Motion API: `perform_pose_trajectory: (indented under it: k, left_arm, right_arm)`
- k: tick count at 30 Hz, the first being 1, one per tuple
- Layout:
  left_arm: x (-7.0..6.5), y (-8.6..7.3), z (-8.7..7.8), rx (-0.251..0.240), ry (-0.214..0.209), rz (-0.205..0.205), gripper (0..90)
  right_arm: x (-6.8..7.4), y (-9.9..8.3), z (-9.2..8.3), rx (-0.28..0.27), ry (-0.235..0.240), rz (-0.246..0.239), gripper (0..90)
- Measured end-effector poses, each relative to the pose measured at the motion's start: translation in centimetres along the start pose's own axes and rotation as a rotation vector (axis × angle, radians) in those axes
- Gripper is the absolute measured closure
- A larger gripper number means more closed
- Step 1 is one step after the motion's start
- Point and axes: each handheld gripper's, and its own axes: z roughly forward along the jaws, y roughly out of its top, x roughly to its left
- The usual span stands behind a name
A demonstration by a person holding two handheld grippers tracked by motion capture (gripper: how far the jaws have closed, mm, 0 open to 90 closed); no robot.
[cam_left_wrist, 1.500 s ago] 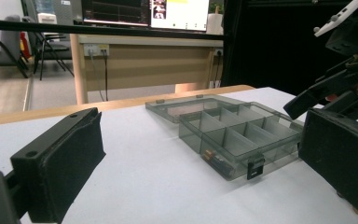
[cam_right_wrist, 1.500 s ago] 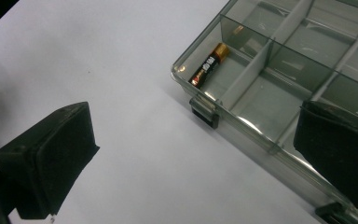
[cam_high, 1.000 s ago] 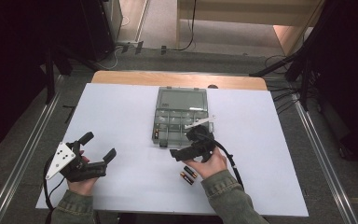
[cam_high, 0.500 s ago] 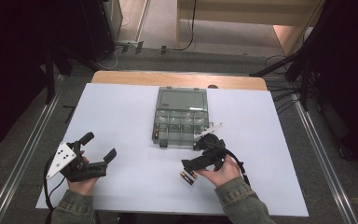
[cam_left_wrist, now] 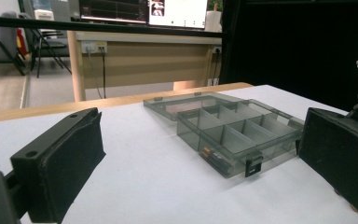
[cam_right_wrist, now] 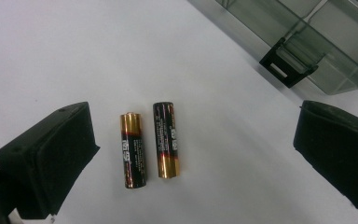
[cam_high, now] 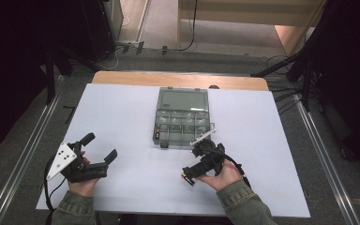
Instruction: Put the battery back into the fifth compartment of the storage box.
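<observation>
One battery is already in the see-through box [cam_high: 183, 123], but two batteries [cam_right_wrist: 151, 142] lie on the table just in front of it, waiting between the wide-open jaws of the right gripper [cam_right_wrist: 193, 161], while the left gripper [cam_high: 96, 152] rests open and empty, well to the box's left.

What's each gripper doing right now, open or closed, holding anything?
Left gripper: open, empty.
Right gripper: open, empty, over two batteries.

Black-and-gold batteries [cam_right_wrist: 149, 143], seemingly smoke-grey clear organiser box [cam_high: 182, 118]
</observation>
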Motion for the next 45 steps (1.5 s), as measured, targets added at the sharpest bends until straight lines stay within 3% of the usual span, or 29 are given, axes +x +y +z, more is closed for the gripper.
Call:
perform_pose_trajectory:
  k: [6,14,17,29,33,36,38,40,45]
  left_arm:
    - [0.0,0.0,0.1,0.005,-0.005,-0.003,0.0]
    - [-0.1,0.0,0.0,0.001,-0.01,-0.001,0.0]
    - [-0.1,0.0,0.0,0.002,-0.009,0.0,0.0]
    - [0.0,0.0,0.1,0.011,-0.004,0.001,0.0]
    - [0.0,-0.1,0.1,0.017,0.0,0.001,0.0]
    - [0.0,-0.1,0.1,0.017,0.002,0.003,0.0]
    - [0.0,-0.1,0.2,0.017,0.001,0.004,0.0]
    - [0.0,-0.1,0.1,0.017,0.002,0.004,0.0]
    - [0.0,-0.1,0.1,0.017,0.002,0.002,0.0]
  right_arm:
    - [-0.5,-0.1,0.1,0.045,0.007,-0.022,3.1]
    - [-0.7,-0.4,0.9,0.093,-0.02,-0.056,7.0]
    - [-0.3,-0.4,1.1,0.107,-0.026,-0.078,14.3]
    - [0.6,-0.2,2.0,0.157,-0.047,-0.109,29.5]
    - [1.0,-0.1,2.5,0.173,-0.052,-0.144,36.8]
    - [1.3,0.0,2.7,0.171,-0.043,-0.182,48.4]
    - [1.3,0.0,2.6,0.17,-0.047,-0.182,51.1]
    - [1.5,0.1,2.5,0.169,-0.053,-0.17,60.9]
    - [1.6,0.2,2.6,0.185,-0.061,-0.188,69.2]
